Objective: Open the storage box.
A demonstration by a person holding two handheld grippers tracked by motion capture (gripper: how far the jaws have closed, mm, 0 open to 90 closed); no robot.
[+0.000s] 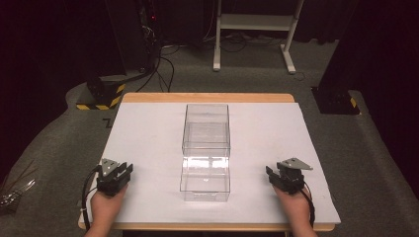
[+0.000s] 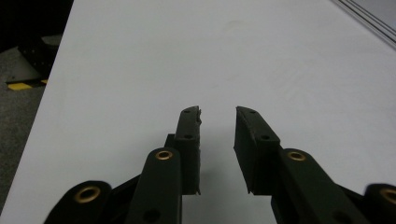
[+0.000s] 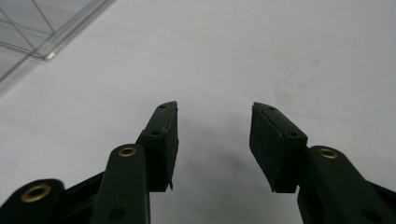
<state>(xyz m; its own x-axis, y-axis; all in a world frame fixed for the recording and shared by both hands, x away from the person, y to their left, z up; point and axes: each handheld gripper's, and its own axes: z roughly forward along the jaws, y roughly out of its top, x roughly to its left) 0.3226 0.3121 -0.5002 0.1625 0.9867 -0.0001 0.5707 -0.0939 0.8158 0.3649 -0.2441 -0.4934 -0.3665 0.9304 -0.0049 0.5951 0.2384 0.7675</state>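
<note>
Clear box (image 1: pixel 206 150) mid white table (image 1: pixel 148 133); grey carpet (image 1: pixel 49 148), dark room.

Wooden table (image 1: pixel 207 98) under a white sheet (image 1: pixel 148 138), clear plastic box (image 1: pixel 206 153) on the sheet midway between left gripper (image 1: pixel 123 170) and right gripper (image 1: pixel 272 174), both resting at the sheet's near edge

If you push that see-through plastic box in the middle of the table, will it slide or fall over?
The clear plastic box would probably slide rather than tip: it looks long and low and sits flat on the smooth white table cover. It seems empty and thin-walled, so likely light. Its glossy walls may be slippery for the open left gripper and right gripper.
</note>
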